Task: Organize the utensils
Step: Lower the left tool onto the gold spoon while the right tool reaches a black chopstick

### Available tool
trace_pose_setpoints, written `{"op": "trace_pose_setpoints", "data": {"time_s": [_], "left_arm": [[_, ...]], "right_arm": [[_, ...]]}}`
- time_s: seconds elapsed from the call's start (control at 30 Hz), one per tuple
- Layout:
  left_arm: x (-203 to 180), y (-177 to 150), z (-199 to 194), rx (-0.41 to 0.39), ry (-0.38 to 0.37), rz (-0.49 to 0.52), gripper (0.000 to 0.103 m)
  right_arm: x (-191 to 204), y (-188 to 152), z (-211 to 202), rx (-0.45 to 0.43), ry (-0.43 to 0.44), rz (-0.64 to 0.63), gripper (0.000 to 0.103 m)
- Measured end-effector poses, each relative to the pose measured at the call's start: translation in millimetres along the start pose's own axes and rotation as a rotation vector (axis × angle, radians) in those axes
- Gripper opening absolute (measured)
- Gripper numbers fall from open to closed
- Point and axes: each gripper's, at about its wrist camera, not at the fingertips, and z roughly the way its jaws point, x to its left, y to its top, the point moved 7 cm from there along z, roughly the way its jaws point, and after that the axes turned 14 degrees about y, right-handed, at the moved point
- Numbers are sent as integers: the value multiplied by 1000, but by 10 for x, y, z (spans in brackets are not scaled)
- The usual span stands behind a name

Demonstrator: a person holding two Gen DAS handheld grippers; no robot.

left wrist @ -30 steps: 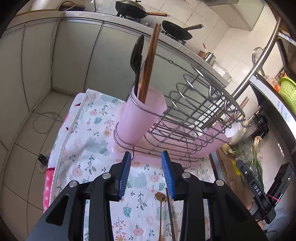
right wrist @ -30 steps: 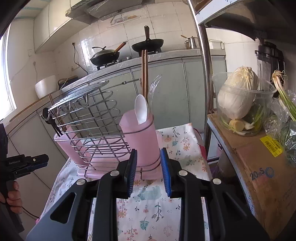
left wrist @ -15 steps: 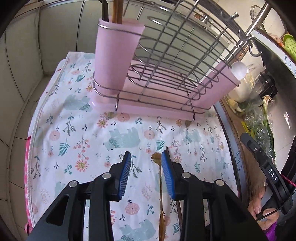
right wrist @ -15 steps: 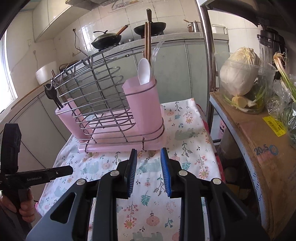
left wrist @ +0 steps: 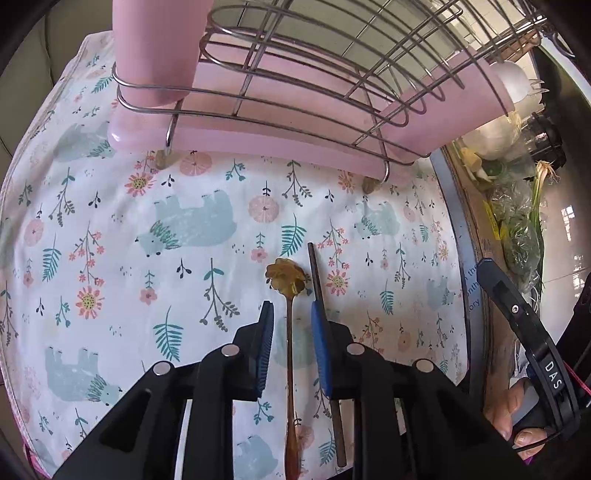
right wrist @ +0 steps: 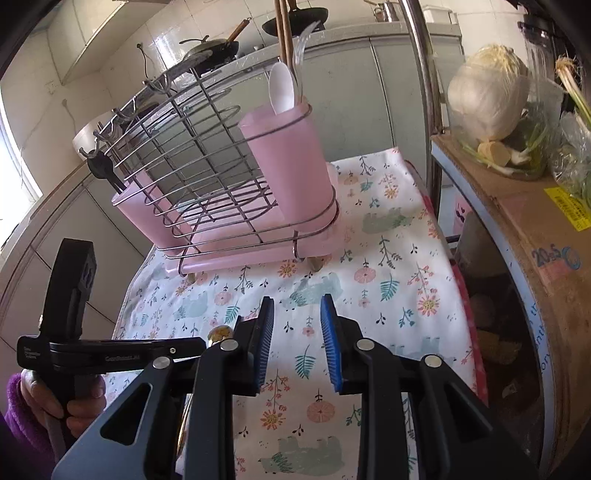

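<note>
Here, pink cup (right wrist: 291, 162) holding white spoon (right wrist: 282, 88), chopsticks (right wrist: 284, 29)

Shiny wire rack (left wrist: 332, 74), matt pink plastic cup (right wrist: 288, 162), seemingly brassy spoon (left wrist: 288, 291).

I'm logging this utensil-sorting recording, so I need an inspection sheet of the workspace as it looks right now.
Surface: floral tablecloth with bear prints covers the table.
Job's things: gold spoon with flower-shaped bowl and a dark chopstick lie side by side on the cloth; wire dish rack on a pink tray carries a pink utensil cup holding a white spoon and wooden chopsticks.
Clutter: nothing seen on the cloth.
Grippers: left tool open, straddling the gold spoon's handle; right tool open, empty, above the cloth.
Cables: nothing seen.
Surroundings: cabbage in a clear tub on a cardboard box; wok on the counter.
</note>
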Motion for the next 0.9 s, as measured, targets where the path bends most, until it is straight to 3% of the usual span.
{"op": "trace_pose_setpoints", "data": {"time_s": [0.2, 0.3, 0.33, 0.4, 0.7, 0.9], "left_arm": [[-26, 59, 151, 16, 33, 1, 18], [-39, 87, 205, 27, 14, -5, 15], [-27, 99, 201, 21, 10, -8, 8], [-17, 109, 185, 5, 8, -11, 2], [336, 152, -97, -89, 48, -67, 1], [575, 137, -292, -139, 49, -97, 1]], "right_arm": [[-14, -84, 118, 65, 39, 42, 27], [6, -129, 189, 101, 58, 58, 27], [15, -145, 210, 112, 60, 60, 27], [38, -169, 251, 132, 70, 65, 27], [230, -247, 627, 273, 152, 115, 26], [298, -302, 974, 385, 140, 130, 24]]}}
